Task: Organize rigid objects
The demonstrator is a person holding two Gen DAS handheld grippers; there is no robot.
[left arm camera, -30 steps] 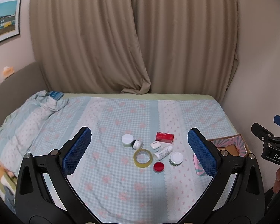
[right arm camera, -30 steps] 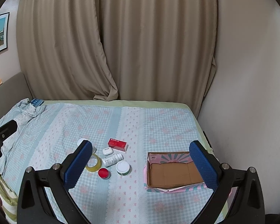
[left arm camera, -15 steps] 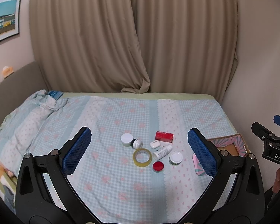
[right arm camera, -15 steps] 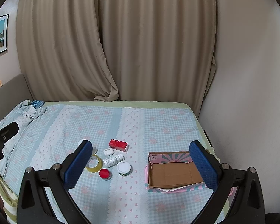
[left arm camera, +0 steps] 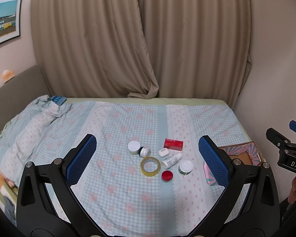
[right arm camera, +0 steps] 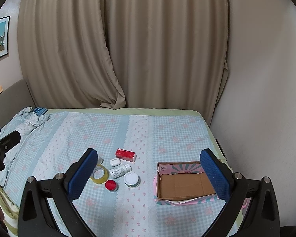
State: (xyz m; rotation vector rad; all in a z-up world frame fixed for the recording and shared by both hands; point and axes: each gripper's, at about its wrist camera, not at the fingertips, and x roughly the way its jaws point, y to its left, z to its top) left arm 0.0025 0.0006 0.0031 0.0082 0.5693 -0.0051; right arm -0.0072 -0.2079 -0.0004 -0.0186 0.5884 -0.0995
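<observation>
Small rigid bits are sitting bunched up mid-bed: a red box (right arm camera: 125, 154), white earbud case (right arm camera: 115, 161), pill bottle (right arm camera: 120, 171) lying on its side, tape roll (left arm camera: 150, 166), red-lidded tin (right arm camera: 111, 185) and white-lidded jar (right arm camera: 131, 179). An open cardboard box (right arm camera: 182, 181) is waiting off to their right on the checkered bedspread (right arm camera: 148, 130). Left gripper (left arm camera: 147, 160) and right gripper (right arm camera: 149, 174) are both hovering spread wide, holding nothing.
</observation>
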